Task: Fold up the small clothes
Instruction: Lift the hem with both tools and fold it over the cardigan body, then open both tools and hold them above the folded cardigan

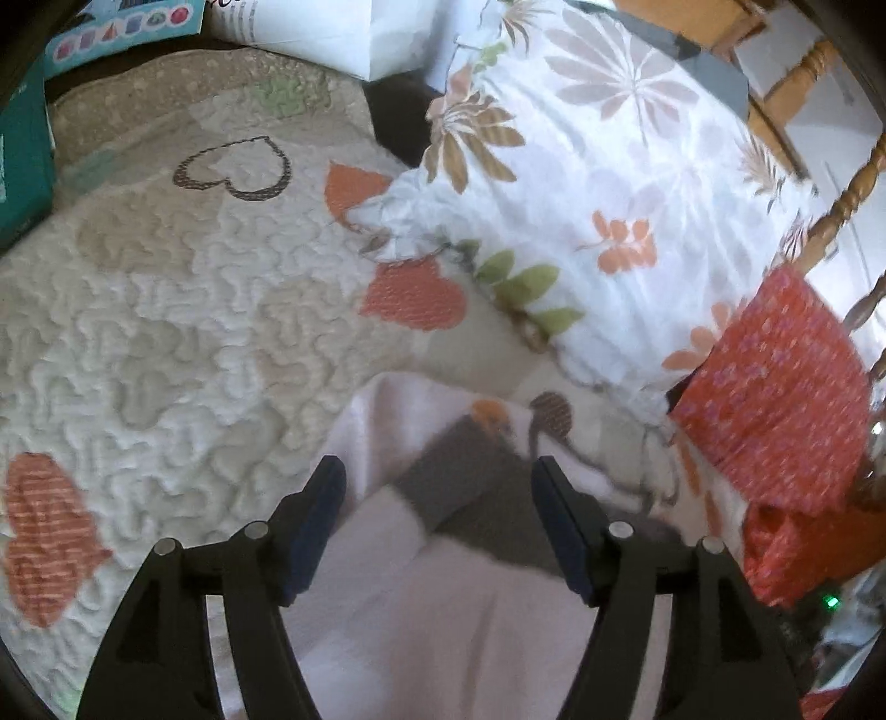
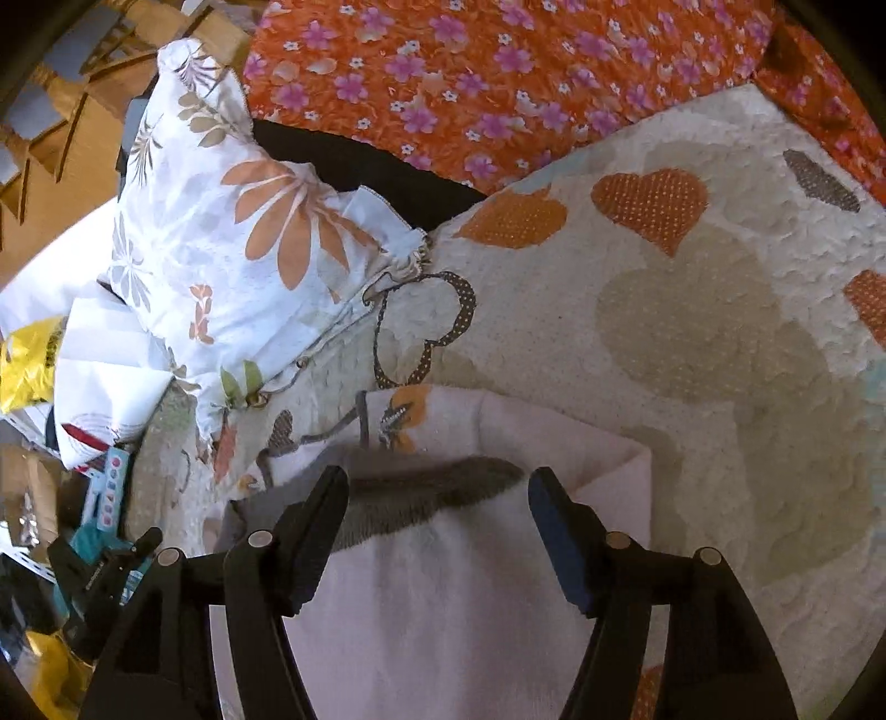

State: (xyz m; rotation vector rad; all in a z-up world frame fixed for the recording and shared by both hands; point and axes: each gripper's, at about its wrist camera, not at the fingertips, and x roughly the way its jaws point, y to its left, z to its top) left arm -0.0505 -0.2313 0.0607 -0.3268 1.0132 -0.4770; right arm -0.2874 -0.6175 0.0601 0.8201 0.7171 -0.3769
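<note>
A small pale pink garment (image 1: 432, 609) with a grey band (image 1: 470, 487) lies on the quilted bedspread (image 1: 194, 332). My left gripper (image 1: 437, 471) is open just above it, one finger on each side of the grey band. In the right wrist view the same pink garment (image 2: 443, 609) with its grey band (image 2: 421, 493) lies under my right gripper (image 2: 437, 482), which is open and holds nothing. The left gripper's black tip (image 2: 105, 565) shows at the lower left of that view.
A floral white pillow (image 1: 598, 194) lies beyond the garment; it also shows in the right wrist view (image 2: 238, 232). Orange flowered cloth (image 1: 775, 399) (image 2: 498, 72) lies at the bed's side. A wooden chair (image 1: 847, 199), teal boxes (image 1: 22, 166) and a white bag (image 1: 332, 33) ring the bed.
</note>
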